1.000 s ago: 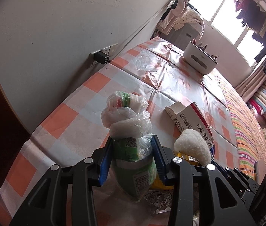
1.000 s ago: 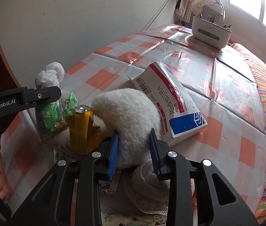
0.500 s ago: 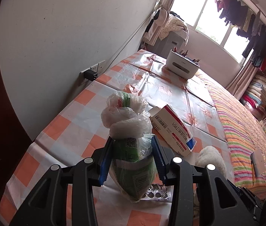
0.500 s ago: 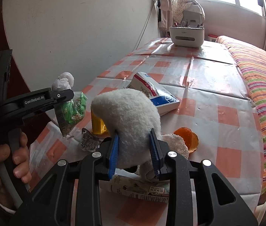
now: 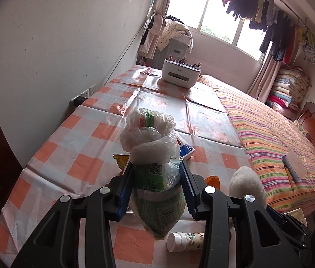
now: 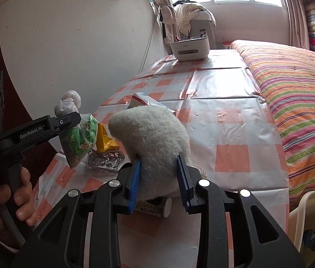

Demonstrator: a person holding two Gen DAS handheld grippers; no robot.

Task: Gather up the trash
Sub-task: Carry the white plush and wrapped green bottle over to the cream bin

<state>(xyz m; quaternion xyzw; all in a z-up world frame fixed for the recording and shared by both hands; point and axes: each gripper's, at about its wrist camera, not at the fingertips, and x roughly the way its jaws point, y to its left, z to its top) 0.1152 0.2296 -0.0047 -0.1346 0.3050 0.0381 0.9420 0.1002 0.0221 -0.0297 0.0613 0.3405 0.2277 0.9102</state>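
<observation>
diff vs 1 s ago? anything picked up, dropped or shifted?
Both grippers lifted and pulled back from the table with their loads. The left gripper carries the knotted green snack bag clear of the cloth; the right gripper carries the white fluffy item. Nothing newly grasped or released. The yellow wrapper, blister pack and carton stayed put.

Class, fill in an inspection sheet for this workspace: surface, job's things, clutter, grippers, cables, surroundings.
Surface: checked tablecloth, wrinkled.
Job's things: knotted plastic bag of green packets; white fluffy item.
Clutter: yellow wrapper, foil blister pack, carton, small bottle, orange piece.
Grippers: left gripper shut on the bag; right gripper shut on the fluffy item.
Cables: cord along the wall above the socket.
Surroundings: white organiser, striped bed, hanging laundry.
</observation>
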